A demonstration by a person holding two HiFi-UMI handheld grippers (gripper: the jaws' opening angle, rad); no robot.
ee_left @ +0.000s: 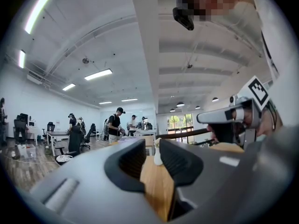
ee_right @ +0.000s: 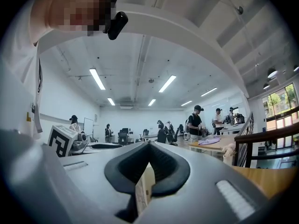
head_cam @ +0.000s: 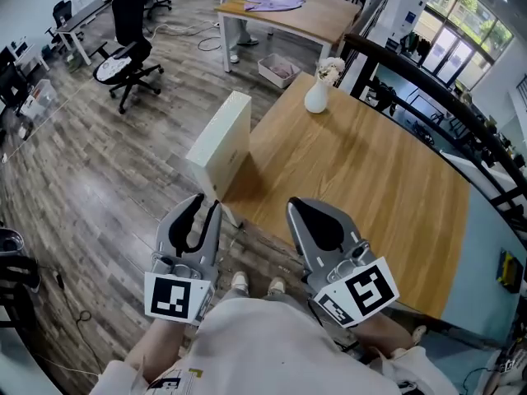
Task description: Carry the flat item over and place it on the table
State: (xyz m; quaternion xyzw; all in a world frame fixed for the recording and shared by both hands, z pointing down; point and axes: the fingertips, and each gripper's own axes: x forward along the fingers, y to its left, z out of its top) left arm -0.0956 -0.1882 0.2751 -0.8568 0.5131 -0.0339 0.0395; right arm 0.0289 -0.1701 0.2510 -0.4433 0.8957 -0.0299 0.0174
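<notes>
A flat cream box (head_cam: 221,142) stands on its long edge on the floor, leaning against the left edge of the wooden table (head_cam: 370,179). Both grippers hover low in front of it, near the table's front corner, and neither touches it. My left gripper (head_cam: 206,206) is just below the box; its jaws stand a little apart with nothing between them (ee_left: 152,148), only the table top (ee_left: 156,188) showing through. My right gripper (head_cam: 300,208) is over the table's front edge. Its tips meet (ee_right: 148,146), and the box (ee_right: 145,188) shows in the slit behind them.
A white vase with flowers (head_cam: 317,93) stands at the table's far corner. A dark railing (head_cam: 428,81) runs along the table's far side. A black office chair (head_cam: 123,60), a second table with purple cloth (head_cam: 284,6) and a floor bin (head_cam: 278,71) lie beyond.
</notes>
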